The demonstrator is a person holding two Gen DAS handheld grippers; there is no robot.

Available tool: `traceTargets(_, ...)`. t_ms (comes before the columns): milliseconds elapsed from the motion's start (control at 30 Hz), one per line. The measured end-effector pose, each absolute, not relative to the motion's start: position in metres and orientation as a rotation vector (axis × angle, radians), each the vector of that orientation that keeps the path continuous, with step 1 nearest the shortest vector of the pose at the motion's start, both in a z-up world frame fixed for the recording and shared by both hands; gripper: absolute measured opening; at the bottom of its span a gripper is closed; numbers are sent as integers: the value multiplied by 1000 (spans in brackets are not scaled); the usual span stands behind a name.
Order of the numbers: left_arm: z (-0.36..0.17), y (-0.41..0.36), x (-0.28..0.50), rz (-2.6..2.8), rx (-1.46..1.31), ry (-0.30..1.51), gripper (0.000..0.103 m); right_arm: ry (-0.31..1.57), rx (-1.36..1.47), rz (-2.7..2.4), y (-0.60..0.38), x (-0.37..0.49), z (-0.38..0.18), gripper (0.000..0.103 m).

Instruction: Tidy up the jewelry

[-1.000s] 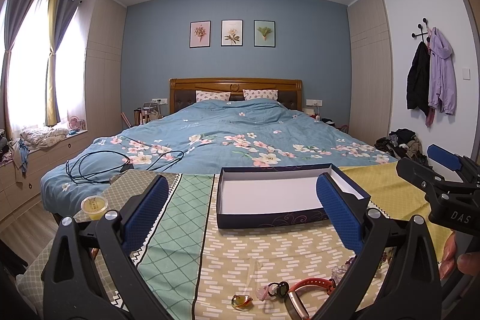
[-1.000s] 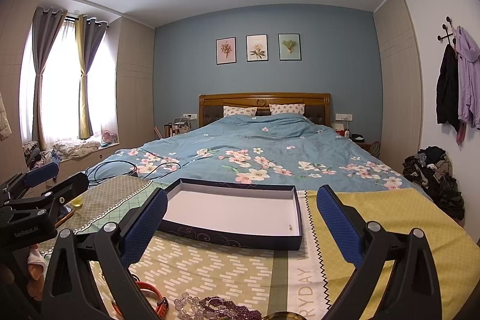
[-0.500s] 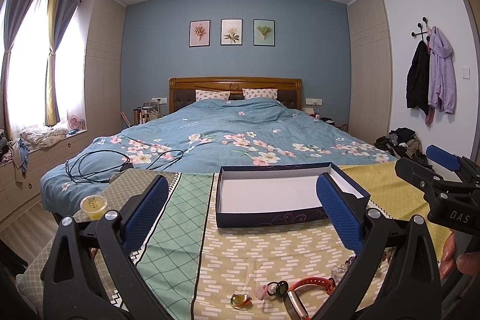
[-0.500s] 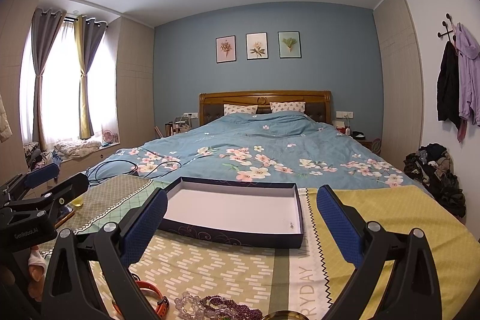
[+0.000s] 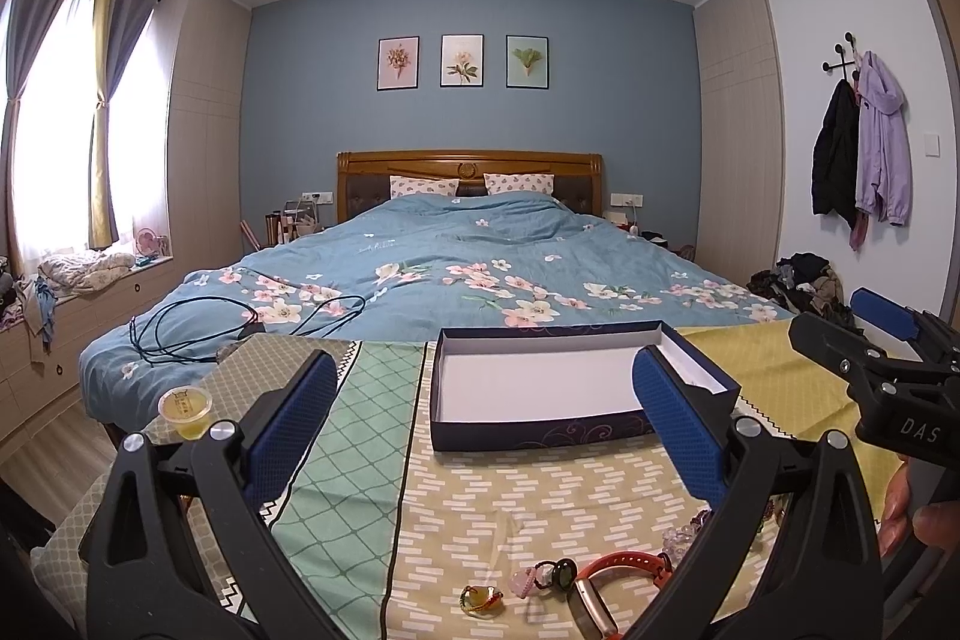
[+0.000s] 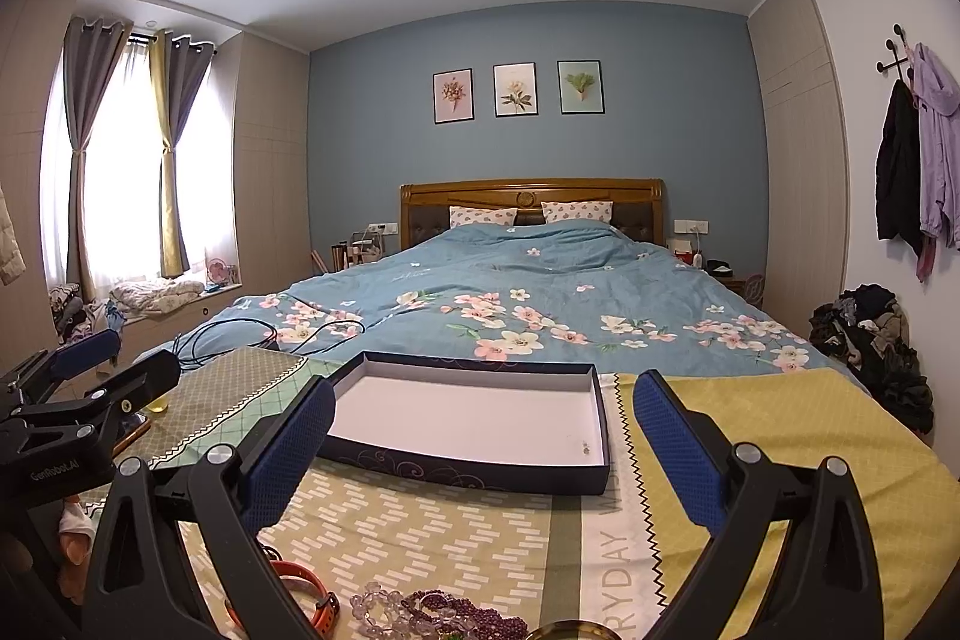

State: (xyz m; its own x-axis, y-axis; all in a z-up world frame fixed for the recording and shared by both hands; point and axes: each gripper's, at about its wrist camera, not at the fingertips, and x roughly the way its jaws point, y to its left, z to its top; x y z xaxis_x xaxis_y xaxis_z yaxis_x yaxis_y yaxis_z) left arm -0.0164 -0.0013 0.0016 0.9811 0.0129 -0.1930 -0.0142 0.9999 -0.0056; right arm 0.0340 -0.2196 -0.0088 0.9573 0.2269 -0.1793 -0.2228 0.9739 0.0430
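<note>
Jaws on our left gripper (image 5: 480, 418) and right gripper (image 6: 483, 436) gape wide, empty. Sorting not begun; next we reach the beads (image 6: 432, 610), then box (image 6: 480, 418).

Orange band (image 5: 624, 565) partly behind the left gripper's right finger (image 5: 678, 430), its strap cut by the bottom edge; same band (image 6: 309, 589) half hidden in the right wrist view; purple beads (image 6: 462, 610) clipped at the bottom edge; gold rim (image 6: 567, 631) barely showing, unidentifiable; tiny speck in the box (image 6: 585, 451) too small to name.
</note>
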Motion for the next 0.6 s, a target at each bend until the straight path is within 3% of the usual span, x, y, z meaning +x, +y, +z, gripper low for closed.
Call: traceTargets(600,0,0,-16,10,-2,200,97,191,25,231,-217,34,-10,96)
